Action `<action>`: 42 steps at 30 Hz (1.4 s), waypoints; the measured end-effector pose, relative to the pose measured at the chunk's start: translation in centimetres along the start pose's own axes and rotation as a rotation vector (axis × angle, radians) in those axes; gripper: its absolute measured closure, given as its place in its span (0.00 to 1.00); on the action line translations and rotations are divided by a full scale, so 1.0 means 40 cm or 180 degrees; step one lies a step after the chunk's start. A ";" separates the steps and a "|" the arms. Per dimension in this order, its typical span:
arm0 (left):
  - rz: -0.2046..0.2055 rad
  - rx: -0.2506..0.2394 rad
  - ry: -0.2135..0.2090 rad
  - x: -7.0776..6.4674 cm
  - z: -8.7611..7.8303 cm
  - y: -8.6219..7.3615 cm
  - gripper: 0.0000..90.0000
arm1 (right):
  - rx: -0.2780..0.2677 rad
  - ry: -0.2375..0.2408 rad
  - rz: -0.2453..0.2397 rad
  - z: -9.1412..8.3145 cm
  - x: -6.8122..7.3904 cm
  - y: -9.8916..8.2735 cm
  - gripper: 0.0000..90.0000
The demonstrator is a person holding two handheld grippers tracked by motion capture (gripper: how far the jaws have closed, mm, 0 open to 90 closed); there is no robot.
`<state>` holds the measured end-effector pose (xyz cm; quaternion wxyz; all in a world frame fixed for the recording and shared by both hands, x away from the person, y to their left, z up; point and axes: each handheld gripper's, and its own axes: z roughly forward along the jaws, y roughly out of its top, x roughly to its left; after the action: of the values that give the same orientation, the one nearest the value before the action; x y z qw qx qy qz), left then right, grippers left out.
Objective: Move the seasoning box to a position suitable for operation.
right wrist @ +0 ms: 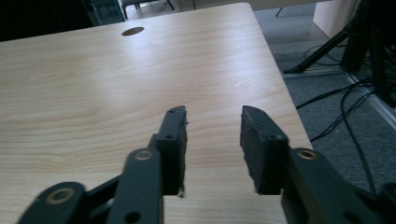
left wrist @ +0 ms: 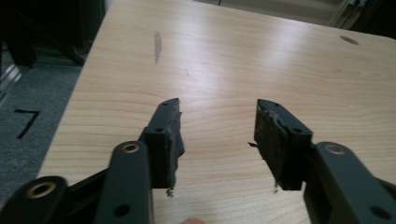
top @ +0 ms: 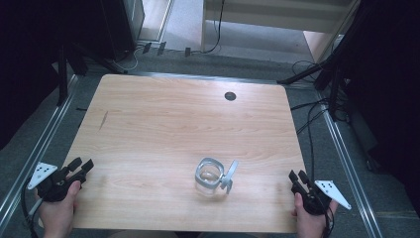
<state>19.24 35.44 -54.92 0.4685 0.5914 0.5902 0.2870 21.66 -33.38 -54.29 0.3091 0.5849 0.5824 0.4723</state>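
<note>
Between the spread jaws of the left gripper (left wrist: 218, 135) lies only bare wood of the bench (top: 163, 114); the right gripper (right wrist: 214, 140) likewise stands spread over bare wood near the bench's edge. In the high view the left gripper (top: 74, 171) sits at eight o'clock on the bench and the right gripper (top: 301, 182) at four o'clock, each in a hand. Between them, toward five o'clock, stands a clear glass jar (top: 208, 177), upright, its flip lid (top: 230, 174) tilted open toward three o'clock. Its contents are hard to make out. A dark round hole (top: 230, 95) marks one o'clock.
</note>
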 end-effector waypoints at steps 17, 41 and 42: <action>0.0308 0.0310 -0.0754 -0.226 0.064 0.032 1.00 | 0.0125 0.0737 -0.0514 -0.039 0.240 0.001 1.00; 0.0632 0.0552 -0.1701 -0.568 0.184 0.017 1.00 | 0.0440 0.1611 -0.0728 -0.054 0.397 -0.061 1.00; 0.0632 0.0552 -0.1701 -0.568 0.184 0.017 1.00 | 0.0440 0.1611 -0.0728 -0.054 0.397 -0.061 1.00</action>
<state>22.96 11.98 -52.36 0.5246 0.7387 0.4076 0.1142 16.74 -18.01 -52.68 0.1646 0.3987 0.7340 0.5245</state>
